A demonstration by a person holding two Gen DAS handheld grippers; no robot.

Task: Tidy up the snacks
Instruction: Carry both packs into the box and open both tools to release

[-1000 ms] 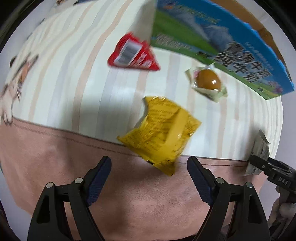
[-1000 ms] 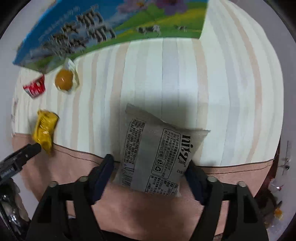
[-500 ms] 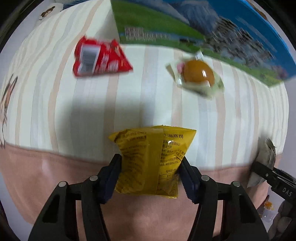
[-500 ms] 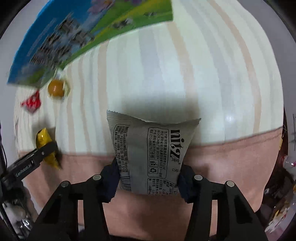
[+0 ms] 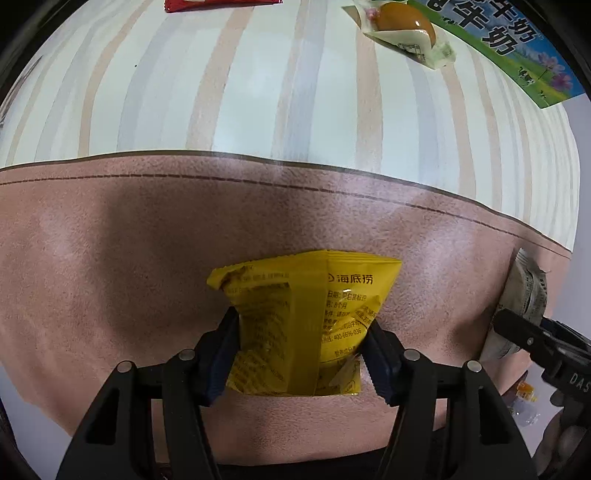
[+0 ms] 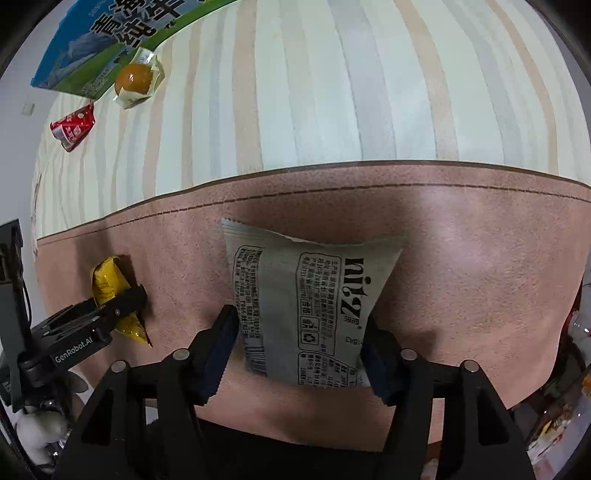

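A yellow snack packet point(image 5: 303, 317) sits between the pads of my left gripper point(image 5: 302, 322), low over the pink band of the tablecloth point(image 5: 129, 240). The pads still press its sides while the jaws are opening slightly. A grey snack packet point(image 6: 310, 295) is pinched between the pads of my right gripper point(image 6: 299, 321), whose jaws are also opening; it too lies over the pink band. Each view shows the other gripper at its edge: the left gripper point(image 6: 123, 301) with the yellow packet point(image 6: 109, 288), and the right gripper point(image 5: 517, 328) with the grey packet point(image 5: 524, 291).
On the striped part of the cloth, farther back, lie a red packet point(image 6: 72, 127) and a wrapped brown egg point(image 5: 404, 22). A blue and green milk carton point(image 6: 92, 48) lies flat behind them. The table's near edge runs just below both grippers.
Both grippers closed from wide open onto their packets, the left on the yellow one, the right on the grey one. Both then came back and down over the pink band.
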